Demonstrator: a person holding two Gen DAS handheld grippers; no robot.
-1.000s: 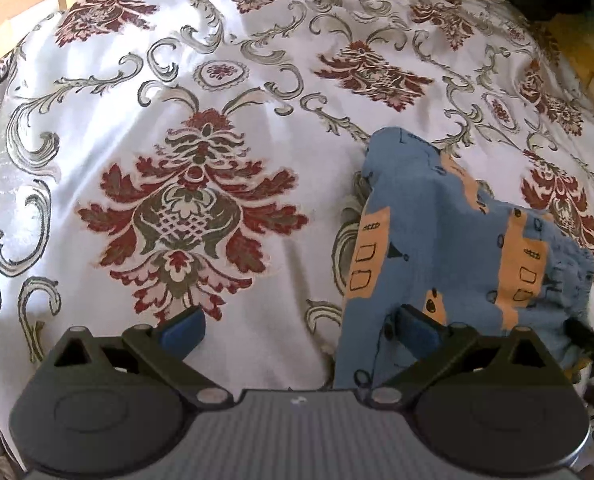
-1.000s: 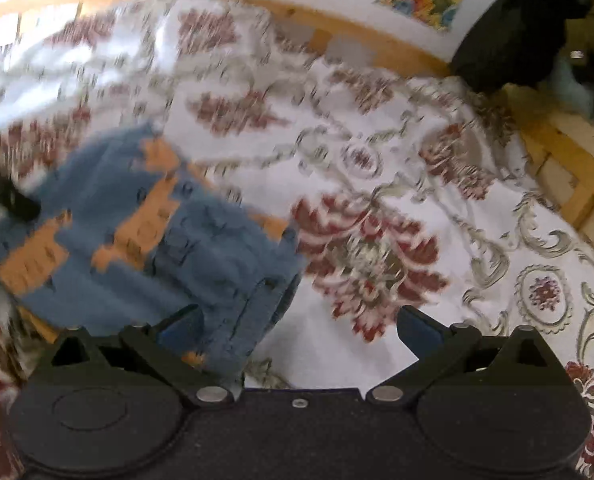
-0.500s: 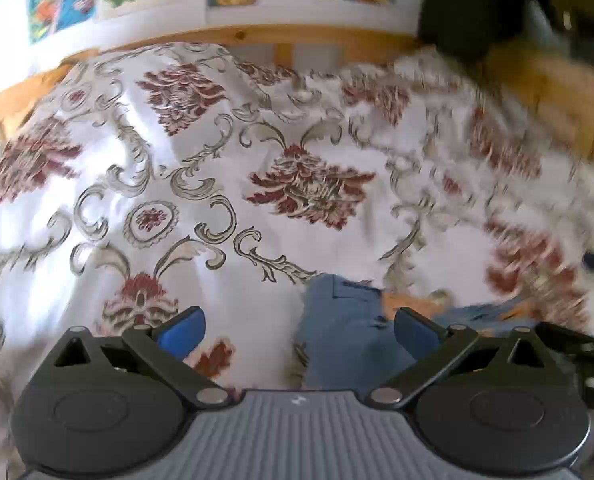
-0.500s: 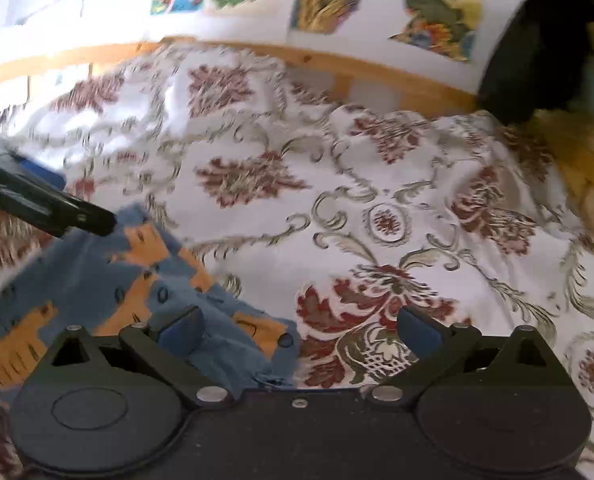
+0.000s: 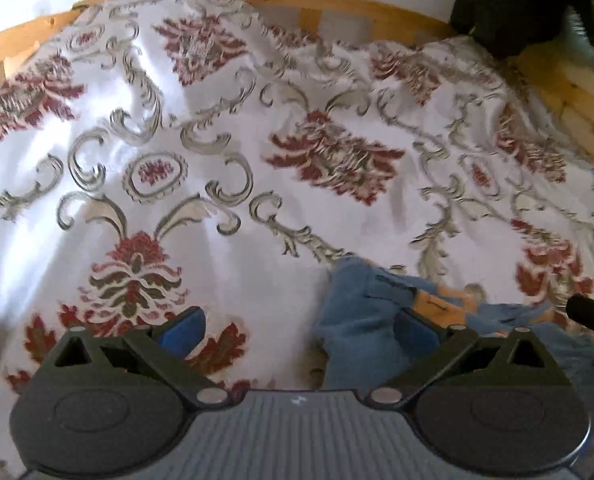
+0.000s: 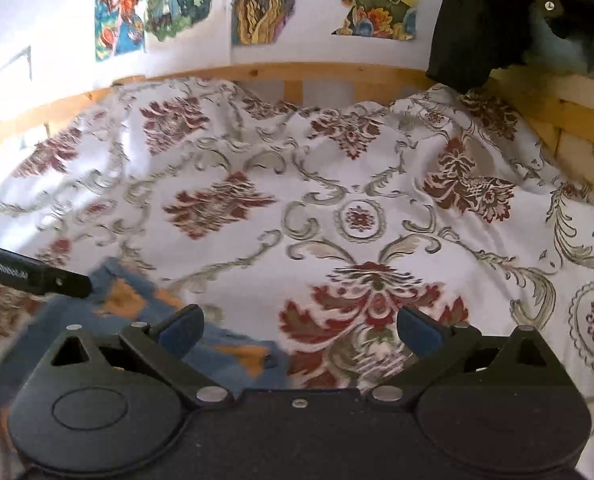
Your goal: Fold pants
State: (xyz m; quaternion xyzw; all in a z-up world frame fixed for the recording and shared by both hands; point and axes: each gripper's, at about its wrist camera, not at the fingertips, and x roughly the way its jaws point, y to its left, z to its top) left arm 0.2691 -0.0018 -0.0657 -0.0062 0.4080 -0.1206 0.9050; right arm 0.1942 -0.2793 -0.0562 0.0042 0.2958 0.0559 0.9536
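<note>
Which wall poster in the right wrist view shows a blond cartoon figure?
The second poster from the left: it shows a blond figure against green. Its left neighbour has a red-haired one; the other two show none.

We can read only one marking: pale lettering along the black bar of the left tool (image 6: 33, 276), seen at the left edge of the right wrist view, which looks like "GenRobot.ai"; its blurred letters leave us unsure.

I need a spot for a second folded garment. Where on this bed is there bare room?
The patterned white bedspread lies bare from the wooden bed rail down to both open grippers, left and right. Crowded only near the blue-and-orange pants, between the grippers.
</note>
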